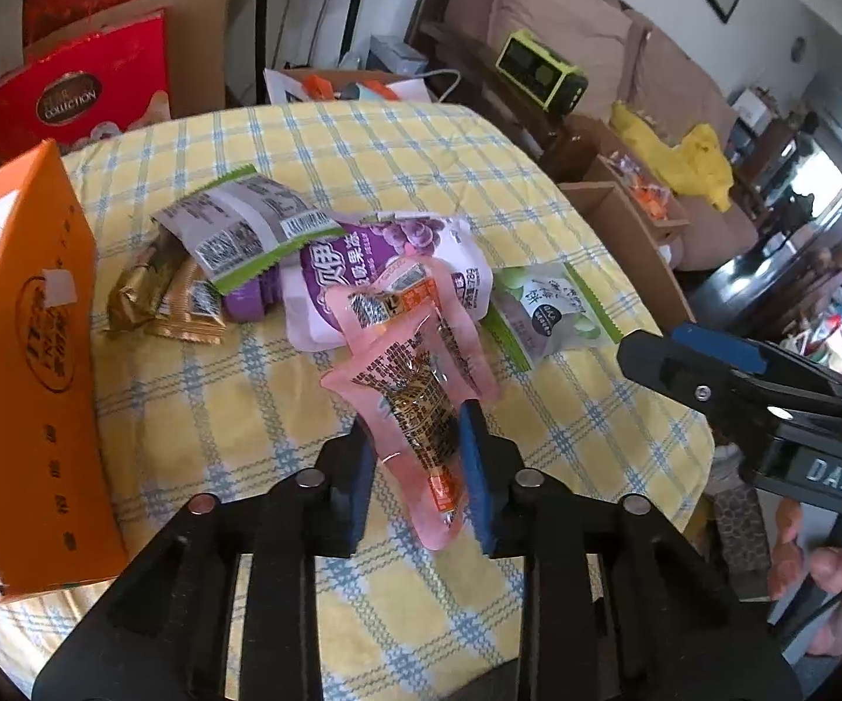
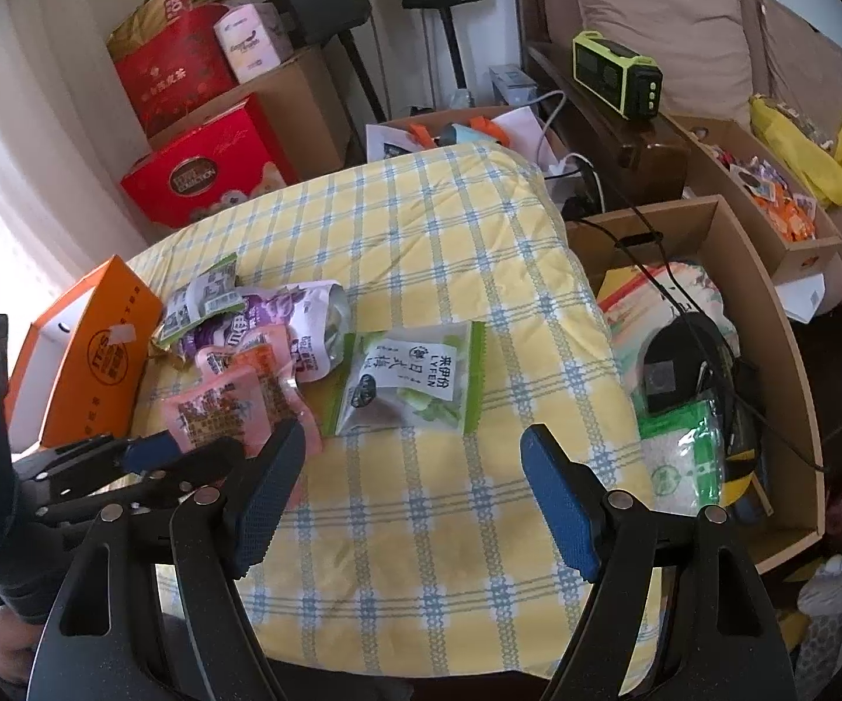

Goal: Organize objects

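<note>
While a pink packet (image 1: 415,409) is clamped between the blue pads of the left gripper (image 1: 421,467), its far end rests against a second pink packet (image 1: 403,309) in the snack pile. The pile is spread near the left edge of a yellow checked cloth (image 1: 421,175), with a purple pouch (image 1: 386,269), a grey-green packet (image 1: 246,228) and gold wrappers (image 1: 158,298) heaped together. A green plum packet (image 2: 415,377) is seen lying apart, toward the middle. An orange box (image 1: 30,350) stands at the left edge. The right gripper (image 2: 415,502) is held wide apart, empty, above the near cloth.
</note>
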Available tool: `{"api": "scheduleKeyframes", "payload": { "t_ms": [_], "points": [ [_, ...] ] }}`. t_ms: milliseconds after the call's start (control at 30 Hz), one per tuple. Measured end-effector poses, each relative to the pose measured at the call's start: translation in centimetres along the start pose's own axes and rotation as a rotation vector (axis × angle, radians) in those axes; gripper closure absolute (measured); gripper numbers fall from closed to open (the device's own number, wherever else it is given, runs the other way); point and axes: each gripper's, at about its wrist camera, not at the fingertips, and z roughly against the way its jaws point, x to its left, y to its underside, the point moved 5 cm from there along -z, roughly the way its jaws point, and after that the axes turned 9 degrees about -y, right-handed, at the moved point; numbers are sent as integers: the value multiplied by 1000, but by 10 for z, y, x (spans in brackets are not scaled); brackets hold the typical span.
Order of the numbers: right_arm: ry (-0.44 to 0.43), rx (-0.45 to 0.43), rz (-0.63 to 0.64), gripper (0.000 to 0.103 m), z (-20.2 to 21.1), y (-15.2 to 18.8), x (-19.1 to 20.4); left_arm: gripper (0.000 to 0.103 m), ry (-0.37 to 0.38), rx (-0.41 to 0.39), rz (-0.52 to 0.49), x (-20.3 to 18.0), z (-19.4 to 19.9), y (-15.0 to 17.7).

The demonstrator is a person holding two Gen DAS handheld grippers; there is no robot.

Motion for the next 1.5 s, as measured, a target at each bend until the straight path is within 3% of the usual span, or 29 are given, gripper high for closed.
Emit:
{"api": "scheduleKeyframes", "payload": {
  "t_ms": [400,867,1167,1367,1500],
  "points": [
    [-30,0,24,24,-2,-2,14,93,8,-54,25,22,35,1],
    [-48,49,180,24,-35,-3,66,93,34,-124,65,45,80,2],
    [-58,91,203,24,-60,-1,80,93,25,-166,91,66,101,1],
    [-44,120,208,35,-75,1,82,93,30,-164,106,72,101,4],
    [-32,131,223,36,-80,4,85,93,31,-162,109,74,100,6]
  ]
}}
